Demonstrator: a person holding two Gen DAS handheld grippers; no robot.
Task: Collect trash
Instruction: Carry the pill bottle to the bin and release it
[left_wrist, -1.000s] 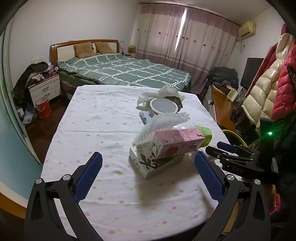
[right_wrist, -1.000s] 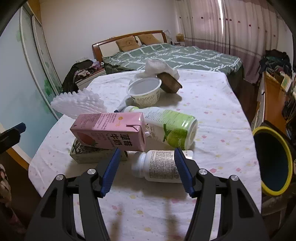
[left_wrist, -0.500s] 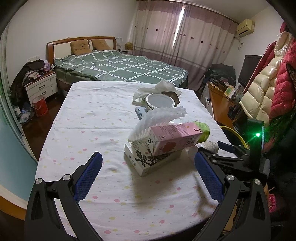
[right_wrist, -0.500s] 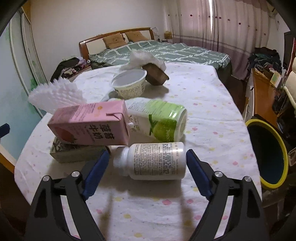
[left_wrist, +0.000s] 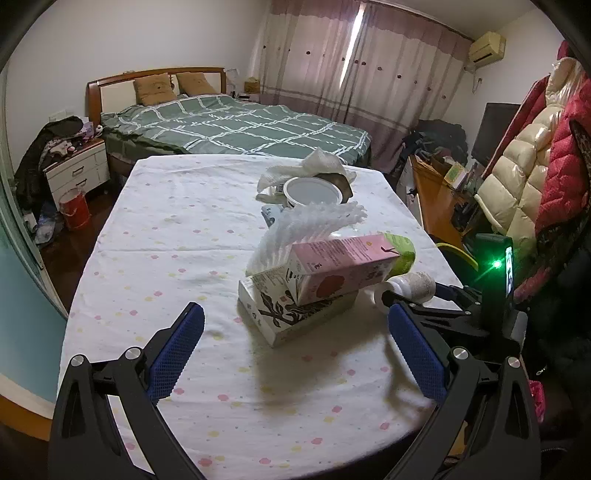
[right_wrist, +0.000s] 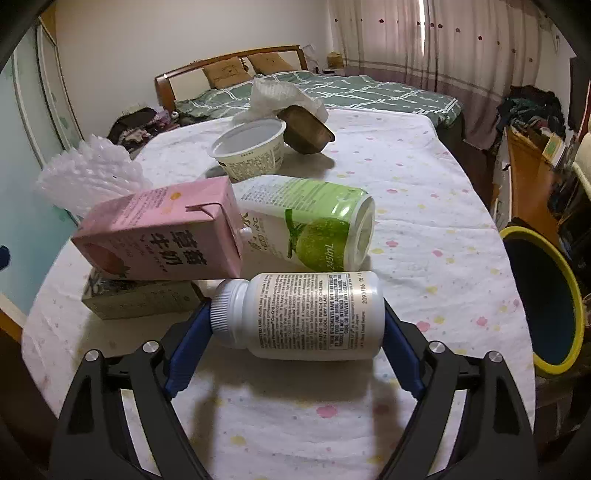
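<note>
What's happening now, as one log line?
right tool: jaws just opened, white bottle between | left tool: open, empty | yellow-rimmed bin: beside table

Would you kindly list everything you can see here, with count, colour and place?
pill bottle: 1, white, lying between right fingers
carton: 1, pink, atop box
box: 1, pale, printed, under carton
green bottle: 1, lying behind pill bottle
foam net: 1, white, behind carton
cup: 1, white, mid-table
brown tray: 1, tilted behind cup
bin: 1, yellow-rimmed, beside table
table: 1, dotted cloth
bed: 1, green
left gripper: open
right gripper: open
</note>
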